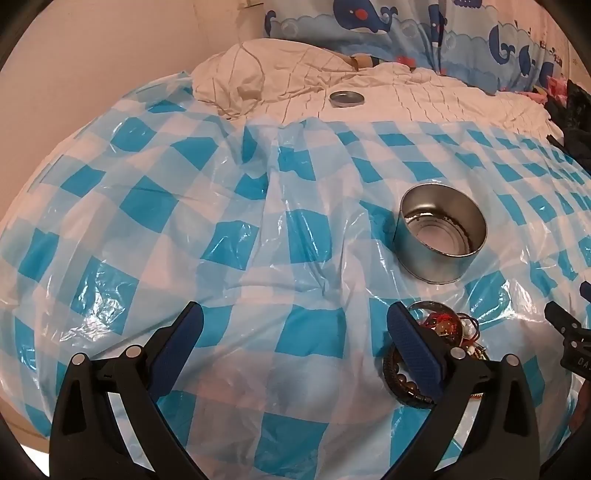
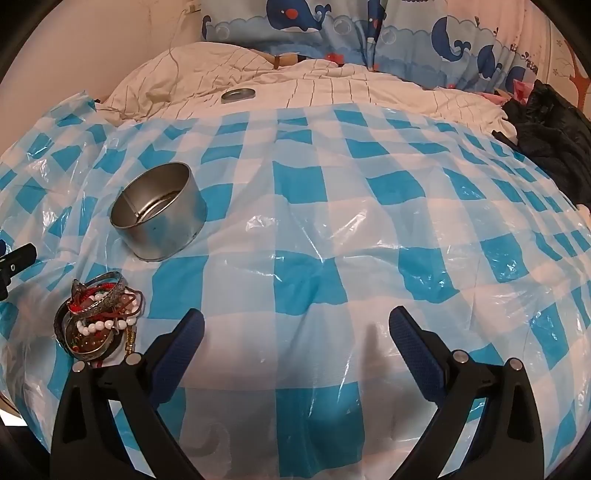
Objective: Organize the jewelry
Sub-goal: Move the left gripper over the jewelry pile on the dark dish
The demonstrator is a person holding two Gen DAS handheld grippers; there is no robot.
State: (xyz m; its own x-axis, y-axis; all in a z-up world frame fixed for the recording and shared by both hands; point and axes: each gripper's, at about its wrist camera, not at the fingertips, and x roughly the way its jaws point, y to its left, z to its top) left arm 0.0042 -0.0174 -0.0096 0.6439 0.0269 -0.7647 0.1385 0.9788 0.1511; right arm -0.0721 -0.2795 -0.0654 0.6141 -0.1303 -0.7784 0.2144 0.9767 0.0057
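— Bedding fills both views: a blue-and-white checked plastic sheet (image 2: 314, 229) spread over a bed. What sits nearest the cameras?

— Both tools, tilted down at the sheet. The left gripper (image 1: 295, 325) has its jaws spread wide with nothing between them, and the right gripper (image 2: 295, 325) stands the same way, over bare plastic.

— And the jewelry?

— Take the open metal tin (image 2: 159, 212) as the landmark. The jewelry pile (image 2: 98, 321) lies on the sheet just nearer than the tin: bangles, a white bead strand, red cord and a dark beaded bracelet, all tangled. In the left wrist view the left gripper's right finger partly covers it. Neither tool touches it.

— Anything inside the tin?

— It stands upright, and as far as the interior shows, only its shiny ridged bottom is visible.

— Beyond the tin?

— Its round metal lid (image 1: 346, 98) lies well apart, past the sheet's far edge, on the rumpled white striped quilt (image 2: 332, 85). Farther still are whale-print pillows (image 2: 332, 29), with dark clothing (image 2: 550, 129) off to the right.
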